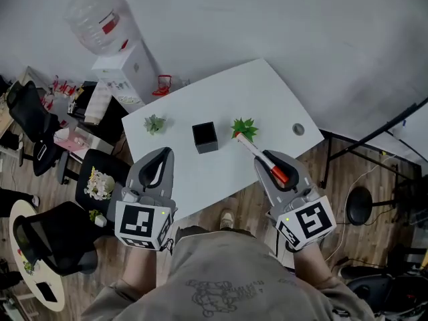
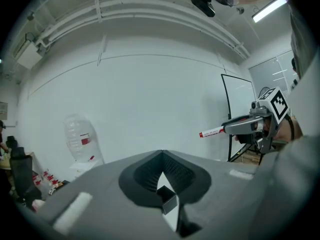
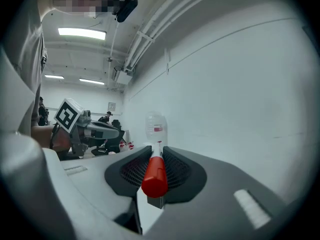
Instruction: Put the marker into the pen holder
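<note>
Your right gripper [image 1: 273, 164] is clamped on the marker [image 1: 257, 154], red cap rearward. Left gripper [image 1: 158, 160] is closed and empty. Pen holder [image 1: 204, 137] stands mid-table [image 1: 267, 92], left of the tip. Tilt the tip down and centre it over the opening.

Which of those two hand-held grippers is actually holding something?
The right hand-held gripper: its jaws clamp a red-capped marker. The left hand-held gripper has its jaws shut on nothing.

The marker [image 1: 262, 159] is white with a red end, the pen holder [image 1: 204, 137] black, the table [image 1: 267, 92] white.
</note>
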`<control>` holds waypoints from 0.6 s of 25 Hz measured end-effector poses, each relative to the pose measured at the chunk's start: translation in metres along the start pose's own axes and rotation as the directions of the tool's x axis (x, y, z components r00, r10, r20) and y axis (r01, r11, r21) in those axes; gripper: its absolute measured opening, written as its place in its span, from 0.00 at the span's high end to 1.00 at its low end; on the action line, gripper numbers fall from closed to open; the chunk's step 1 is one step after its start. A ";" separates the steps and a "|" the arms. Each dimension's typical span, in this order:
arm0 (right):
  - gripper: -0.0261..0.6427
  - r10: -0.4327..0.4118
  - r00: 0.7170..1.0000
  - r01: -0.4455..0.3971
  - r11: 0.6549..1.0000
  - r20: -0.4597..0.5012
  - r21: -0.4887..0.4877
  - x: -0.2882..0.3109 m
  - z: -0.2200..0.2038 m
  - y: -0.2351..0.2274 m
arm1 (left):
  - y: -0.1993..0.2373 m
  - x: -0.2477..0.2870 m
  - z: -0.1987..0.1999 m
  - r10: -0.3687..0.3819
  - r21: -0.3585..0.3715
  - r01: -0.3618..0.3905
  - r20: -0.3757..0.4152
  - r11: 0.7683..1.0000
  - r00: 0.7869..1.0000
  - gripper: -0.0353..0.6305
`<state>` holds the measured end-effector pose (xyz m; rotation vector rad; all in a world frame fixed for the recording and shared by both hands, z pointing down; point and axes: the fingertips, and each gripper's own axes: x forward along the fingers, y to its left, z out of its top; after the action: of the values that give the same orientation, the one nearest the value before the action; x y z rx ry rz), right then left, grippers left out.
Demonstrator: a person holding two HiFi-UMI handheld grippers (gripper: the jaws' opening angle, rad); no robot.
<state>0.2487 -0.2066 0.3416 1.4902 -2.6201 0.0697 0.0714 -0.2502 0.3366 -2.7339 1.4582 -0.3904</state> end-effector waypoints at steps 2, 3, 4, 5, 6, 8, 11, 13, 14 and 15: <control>0.81 0.025 1.000 -0.025 1.000 -0.011 -0.006 0.009 -0.003 -0.006 | 0.001 0.006 -0.003 0.017 -0.009 -0.017 -0.011 1.000 1.000 0.95; 0.81 0.037 0.999 -0.037 0.999 -0.015 -0.007 0.013 -0.004 -0.008 | 0.002 0.008 -0.005 0.024 -0.011 -0.025 -0.017 1.000 1.000 0.95; 0.81 0.049 0.999 -0.049 0.999 -0.018 -0.008 0.016 -0.005 -0.009 | 0.004 0.010 -0.006 0.031 -0.012 -0.032 -0.023 0.999 0.999 0.95; 0.81 0.060 0.998 -0.061 0.998 -0.021 -0.008 0.020 -0.005 -0.009 | 0.006 0.010 -0.006 0.039 -0.013 -0.039 -0.028 0.999 0.999 0.95; 0.81 0.071 0.997 -0.071 0.997 -0.024 -0.010 0.024 -0.005 -0.010 | 0.008 0.010 -0.006 0.047 -0.013 -0.047 -0.032 0.999 0.998 0.95; 0.81 0.085 0.996 -0.086 0.996 -0.028 -0.013 0.031 -0.005 -0.012 | 0.014 0.010 -0.006 0.064 -0.012 -0.064 -0.038 0.998 0.997 0.95; 0.81 0.096 0.995 -0.096 0.995 -0.029 -0.014 0.040 -0.004 -0.012 | 0.022 0.008 -0.006 0.081 -0.011 -0.081 -0.046 0.997 0.996 0.95; 0.81 0.096 0.995 -0.096 0.995 -0.028 -0.017 0.045 -0.002 -0.011 | 0.027 0.007 -0.006 0.081 -0.010 -0.082 -0.049 0.997 0.995 0.95; 0.81 0.093 0.995 -0.094 0.995 -0.028 -0.021 0.048 -0.001 -0.010 | 0.030 0.007 -0.006 0.079 -0.009 -0.080 -0.049 0.997 0.996 0.95; 0.81 0.090 0.995 -0.091 0.996 -0.030 -0.025 0.050 0.000 -0.009 | 0.033 0.007 -0.007 0.076 -0.008 -0.076 -0.048 0.997 0.996 0.95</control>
<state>0.2308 -0.2537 0.3485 1.3514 -2.6541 0.0643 0.0463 -0.2736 0.3401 -2.6852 1.5740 -0.4499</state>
